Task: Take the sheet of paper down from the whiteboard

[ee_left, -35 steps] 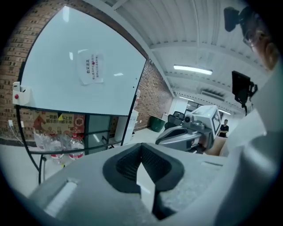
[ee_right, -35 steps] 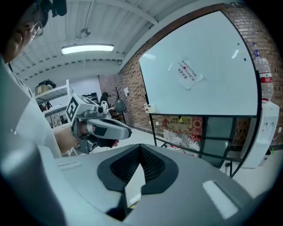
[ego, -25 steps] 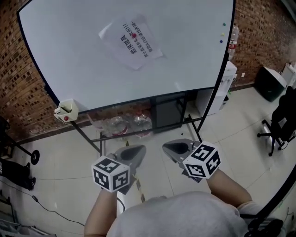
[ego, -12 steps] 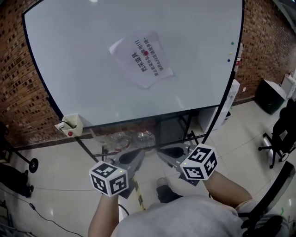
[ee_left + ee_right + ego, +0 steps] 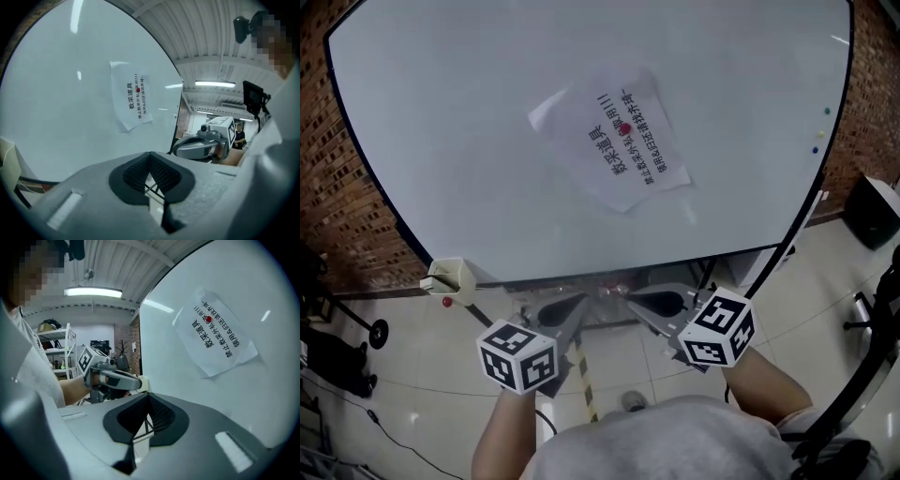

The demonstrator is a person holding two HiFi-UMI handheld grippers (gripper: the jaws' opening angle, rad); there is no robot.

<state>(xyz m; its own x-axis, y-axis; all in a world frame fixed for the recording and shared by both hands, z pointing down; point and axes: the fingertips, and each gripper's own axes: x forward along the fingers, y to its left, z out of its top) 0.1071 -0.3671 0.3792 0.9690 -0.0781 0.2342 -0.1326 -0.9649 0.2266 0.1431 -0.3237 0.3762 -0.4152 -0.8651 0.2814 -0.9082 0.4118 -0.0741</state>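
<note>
Sheet of paper (image 5: 614, 141) up on the whiteboard (image 5: 441, 141), red magnet (image 5: 625, 128) pinning it.
Left claw (image 5: 578, 306) and right claw (image 5: 635, 302) hang below, both pressed together, empty; better spread one for the magnet while the other pinches a corner.

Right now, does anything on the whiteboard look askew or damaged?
Yes: the sheet of paper hangs tilted against the whiteboard edges, apparently held by one red magnet, and its upper-left corner in the head view looks curled away.
</note>
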